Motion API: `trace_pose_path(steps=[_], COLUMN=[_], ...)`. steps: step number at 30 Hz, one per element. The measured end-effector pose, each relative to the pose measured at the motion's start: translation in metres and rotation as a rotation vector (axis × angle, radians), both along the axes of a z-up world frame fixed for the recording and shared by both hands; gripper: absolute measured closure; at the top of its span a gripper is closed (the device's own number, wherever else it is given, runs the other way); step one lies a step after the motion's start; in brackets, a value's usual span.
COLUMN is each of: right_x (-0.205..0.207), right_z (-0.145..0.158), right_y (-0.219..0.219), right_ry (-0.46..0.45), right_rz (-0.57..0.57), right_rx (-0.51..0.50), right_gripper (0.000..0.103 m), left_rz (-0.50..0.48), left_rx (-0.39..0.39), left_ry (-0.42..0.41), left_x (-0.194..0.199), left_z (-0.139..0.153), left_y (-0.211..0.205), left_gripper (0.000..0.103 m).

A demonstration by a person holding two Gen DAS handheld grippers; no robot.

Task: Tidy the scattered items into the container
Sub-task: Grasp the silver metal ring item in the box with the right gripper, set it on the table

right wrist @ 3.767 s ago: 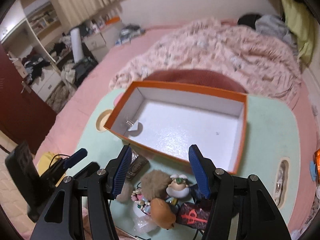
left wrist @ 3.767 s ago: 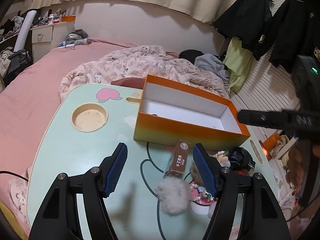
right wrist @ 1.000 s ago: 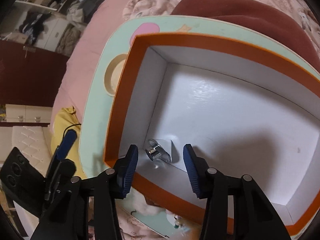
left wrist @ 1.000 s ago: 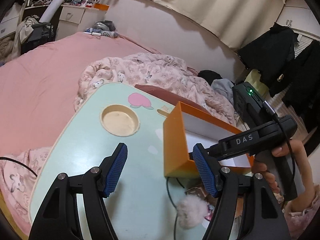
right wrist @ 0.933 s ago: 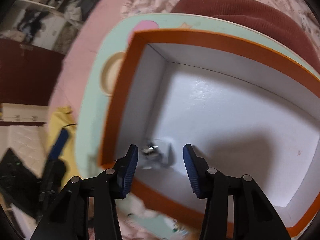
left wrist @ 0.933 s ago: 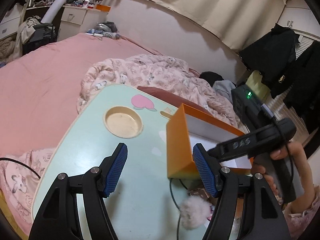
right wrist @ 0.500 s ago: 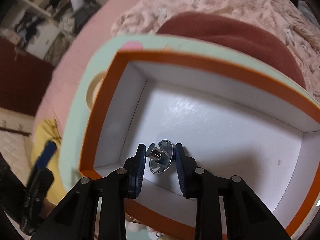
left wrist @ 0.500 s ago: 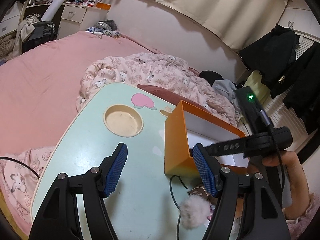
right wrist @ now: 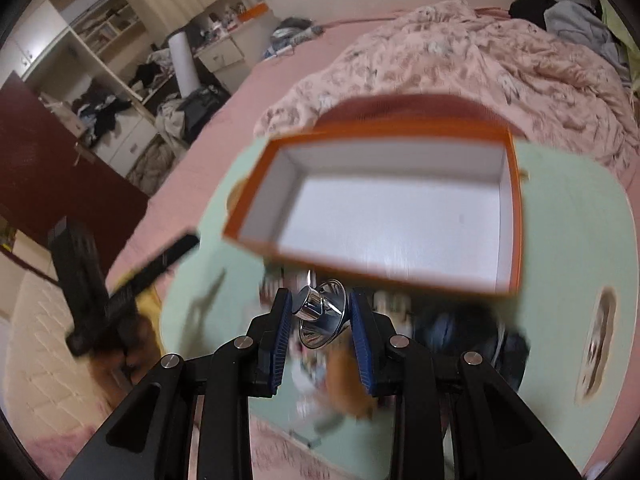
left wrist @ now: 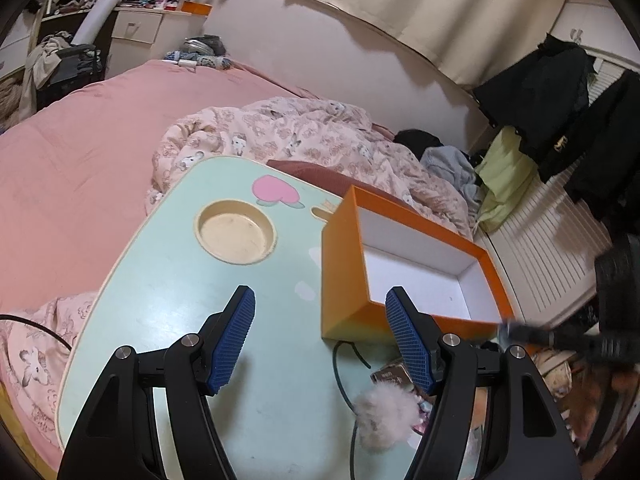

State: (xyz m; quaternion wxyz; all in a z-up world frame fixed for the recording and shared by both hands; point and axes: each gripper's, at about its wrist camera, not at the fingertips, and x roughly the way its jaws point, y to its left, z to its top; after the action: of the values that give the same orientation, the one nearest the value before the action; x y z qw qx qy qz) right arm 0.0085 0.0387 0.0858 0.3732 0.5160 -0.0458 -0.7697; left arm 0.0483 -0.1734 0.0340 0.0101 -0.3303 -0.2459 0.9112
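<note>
Both wrist views look obliquely down, sharing the orange box (left wrist: 344,280).

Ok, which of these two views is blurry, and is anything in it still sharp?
Right wrist view: motion-smeared across the orange box, the table and the items below, yet the right tool and the shiny metal piece it grips stay crisp. Left wrist view: mostly sharp, except the other tool streaking in at the right edge.

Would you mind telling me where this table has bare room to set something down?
The mint green lap table is bare between the round cup recess and the orange cardboard box. The box's white floor is empty. It is crowded beside the fluffy pompom.
</note>
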Motion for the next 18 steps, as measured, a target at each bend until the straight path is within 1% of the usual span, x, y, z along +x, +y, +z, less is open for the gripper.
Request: trace_pose_path(steps=[4,6,8,10,14,15,16,17,18], right_x=[0.018,0.021,0.022,0.023,0.026,0.026,0.026,0.026,0.028], right_z=[-0.017,-0.021,-0.025,-0.031,-0.037,-0.037,-0.037,-0.037,-0.036], right_y=[-0.001,-0.003,-0.011,-0.017,-0.019,-0.015,-0.012,-0.008,-0.003], right_ry=[-0.001,-0.003,-0.021,-0.035,-0.032,-0.031,-0.031,-0.032,-0.029], right_rz=[-0.015,-0.013,0.016,0.045,0.026,0.014,0.007,-0.003,-0.02], right_rx=[0.009,0.006,-0.011,0.01,-0.008,-0.023,-0.041,-0.066,-0.091], right_gripper=[0.075,0.075,0.075,0.075,0.074,0.072,0.064,0.053,0.049], left_rz=[-0.023,-0.033,-0.038,-0.04,-0.044,-0.047,-0.049,-0.051,-0.054], left_rx=[-0.011,-0.019,-0.028,-0.031,-0.037,-0.04,-0.041,-0.043,-0.045], left_ry=[-0.006,-0.005,-0.002,0.003,0.003,0.001,0.001,0.001,0.002], left_x=[-0.001,-0.001,0.0,0.001,0.001,0.0,0.0,0.0,0.0], left_z=[-0.001,0.0,0.001,0.003,0.004,0.004,0.004,0.005,0.005], left_y=[0.01,0.014,0.016,0.017,0.018,0.019,0.019,0.02,0.021], left_gripper=[0.035,0.035,0.035,0.035,0.035,0.035,0.035,0.035,0.035])
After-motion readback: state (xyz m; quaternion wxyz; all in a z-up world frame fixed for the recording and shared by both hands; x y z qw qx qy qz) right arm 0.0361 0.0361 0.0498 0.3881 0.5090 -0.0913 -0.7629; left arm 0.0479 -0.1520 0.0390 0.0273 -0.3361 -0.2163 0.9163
